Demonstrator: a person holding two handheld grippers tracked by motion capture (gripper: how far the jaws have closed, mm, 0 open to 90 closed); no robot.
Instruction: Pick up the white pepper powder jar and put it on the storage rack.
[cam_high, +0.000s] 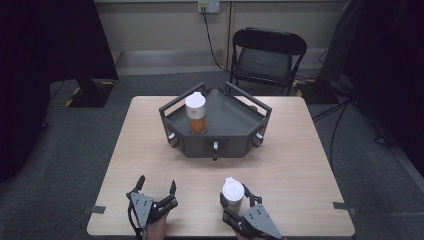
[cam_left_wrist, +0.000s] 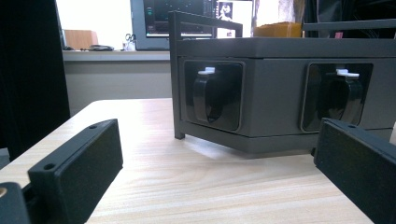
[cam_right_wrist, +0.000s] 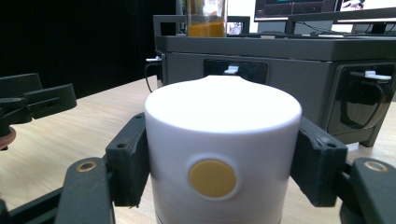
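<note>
Near the front edge of the wooden table (cam_high: 295, 165), on my side of the dark grey tray (cam_high: 227, 131), my right gripper (cam_high: 239, 199) clamps a white-lidded bottle (cam_high: 233, 196) upright, one jaw pressed against each side of its lid. From the right gripper view the lid (cam_right_wrist: 222, 140) bears a round yellow dot facing me. My left gripper (cam_high: 156, 191) rests on the table to the left of that bottle, well short of the tray, its jaws spread wide with nothing between them. On the tray's left part stands a second bottle (cam_high: 196, 113), white lid on top and orange contents below. Black knobs (cam_left_wrist: 208, 97) sit recessed in the tray's near wall.
</note>
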